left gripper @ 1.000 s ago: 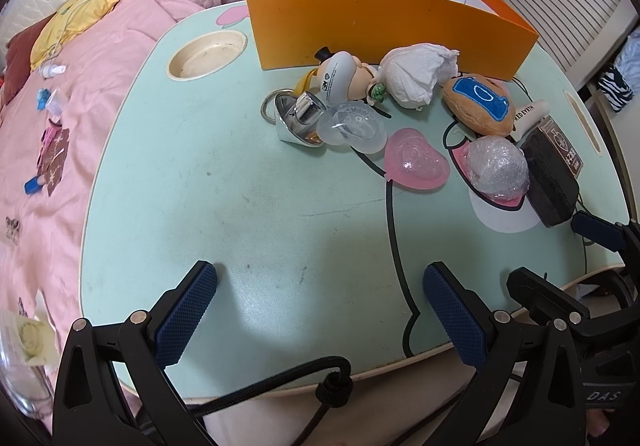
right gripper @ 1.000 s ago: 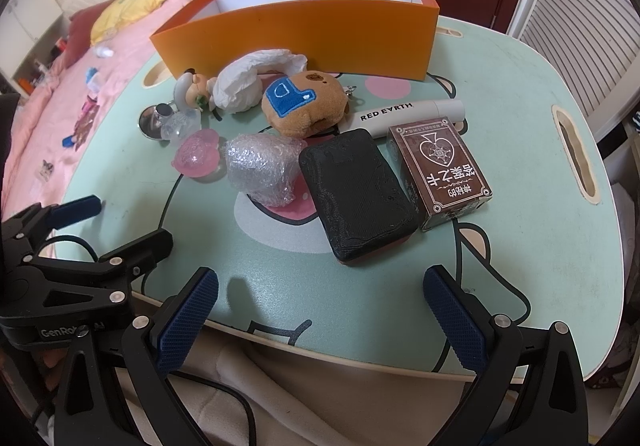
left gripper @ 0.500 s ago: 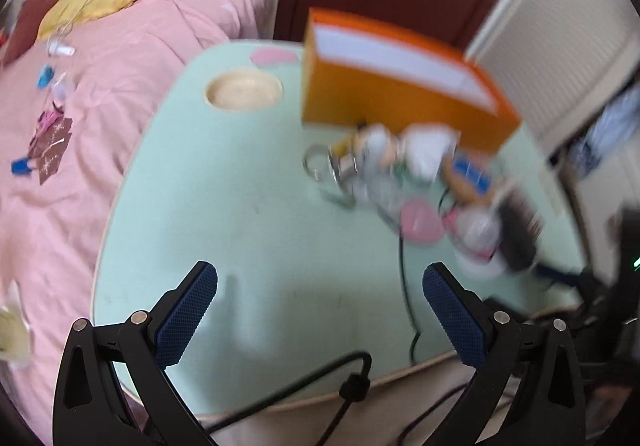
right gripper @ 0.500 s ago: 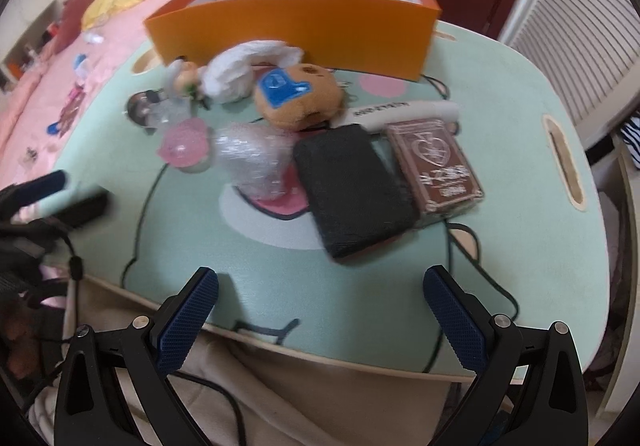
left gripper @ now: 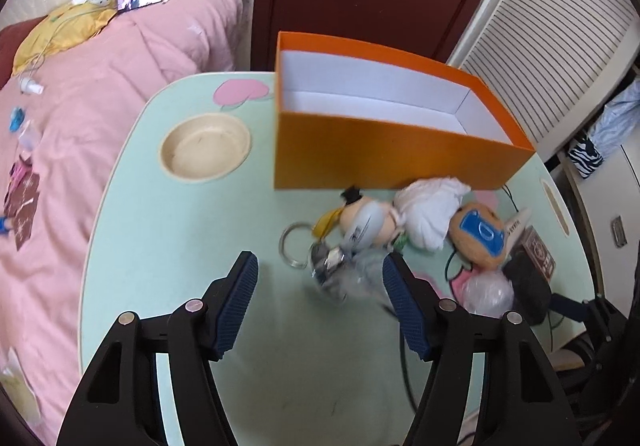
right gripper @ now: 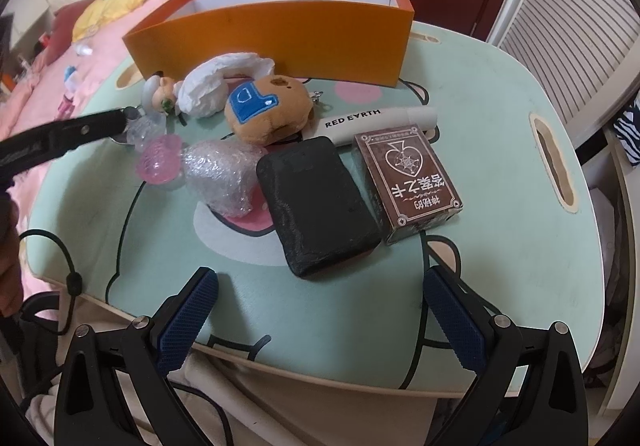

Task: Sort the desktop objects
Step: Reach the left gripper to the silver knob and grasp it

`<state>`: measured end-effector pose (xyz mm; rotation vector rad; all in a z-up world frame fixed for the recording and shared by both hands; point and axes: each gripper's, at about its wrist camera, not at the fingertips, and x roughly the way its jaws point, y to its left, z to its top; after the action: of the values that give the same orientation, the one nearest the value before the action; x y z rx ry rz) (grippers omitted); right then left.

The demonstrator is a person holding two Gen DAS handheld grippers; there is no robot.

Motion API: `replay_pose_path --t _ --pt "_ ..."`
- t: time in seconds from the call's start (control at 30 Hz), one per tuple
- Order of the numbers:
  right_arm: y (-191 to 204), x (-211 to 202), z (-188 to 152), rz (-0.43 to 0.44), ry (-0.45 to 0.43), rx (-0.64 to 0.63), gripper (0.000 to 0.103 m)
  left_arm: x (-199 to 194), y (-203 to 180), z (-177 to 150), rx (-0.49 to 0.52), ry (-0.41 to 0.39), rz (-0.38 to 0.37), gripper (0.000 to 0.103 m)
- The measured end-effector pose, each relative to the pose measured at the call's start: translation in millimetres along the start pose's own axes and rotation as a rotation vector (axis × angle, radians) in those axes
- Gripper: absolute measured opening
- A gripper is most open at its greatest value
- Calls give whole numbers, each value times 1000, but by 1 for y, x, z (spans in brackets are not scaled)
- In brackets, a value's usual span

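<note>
A: On the green worktop (right gripper: 500,134), what is being done?

B: A first thing is being reached for. The left hand-held gripper (left gripper: 320,304) is held over the shiny metal clip (left gripper: 326,260) and the clear plastic shell (left gripper: 360,274). Its jaws are closing, and these two small things are seen between them, but nothing is pinched yet.

A: And the other one?

B: The right hand-held gripper (right gripper: 320,316) is spread wide at the near edge. Nothing is held in it. The black pouch (right gripper: 318,206) and the brown card box (right gripper: 408,182) are seen just past it.

A: Where are the things to be sorted?

B: They are piled in front of the orange box (left gripper: 384,150). A small doll (left gripper: 366,222), a white tissue ball (left gripper: 430,210), a brown plush toy (right gripper: 268,114), a pink heart shell (right gripper: 158,162), a bubble-wrap lump (right gripper: 224,174) and a white tube (right gripper: 376,120) are there. The box looks bare inside, so the sorting is likely just being started.

A: What is needed next?

B: The jaws should be lowered around one small thing only. The metal ring (left gripper: 292,246) lies close by and could be caught too. Then a lift into the box is called for.
</note>
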<state>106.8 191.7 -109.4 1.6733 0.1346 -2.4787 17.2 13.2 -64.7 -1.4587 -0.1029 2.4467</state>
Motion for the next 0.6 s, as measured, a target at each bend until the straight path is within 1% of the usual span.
replay_pose_path --t 0.03,0.07,0.1,0.13,0.17,0.27,0.37,0.47,0.53,0.57,0.6 --pt "0 0 0 0 -1 0 103 4 -1 1 -5 9 8 66" --pt "2 1 1 0 -1 0 103 7 -1 2 -10 17 15 57" --pt "3 1 2 0 -2 0 103 8 2 2 -33 9 -9 46" --pt "3 1 2 0 -3 -1 103 10 7 1 -60 21 -26 40" --pt "3 2 3 0 -3 -1 103 10 11 1 -82 31 -41 31" --pt "4 1 2 1 -4 -2 103 4 22 -6 -112 21 -57 31" --pt "7 2 3 0 -7 1 103 -6 27 -17 -106 -1 -54 31" --pt "6 -1 1 -1 -13 6 103 -10 27 -26 -71 -11 -8 31" --pt "5 -3 -1 4 -18 9 103 -10 27 -30 -65 -26 12 32" --pt "5 -5 -2 7 -20 10 103 -10 27 -32 -64 -37 18 37" --pt "6 -6 -2 13 -24 11 103 -10 26 -33 -57 -50 18 45"
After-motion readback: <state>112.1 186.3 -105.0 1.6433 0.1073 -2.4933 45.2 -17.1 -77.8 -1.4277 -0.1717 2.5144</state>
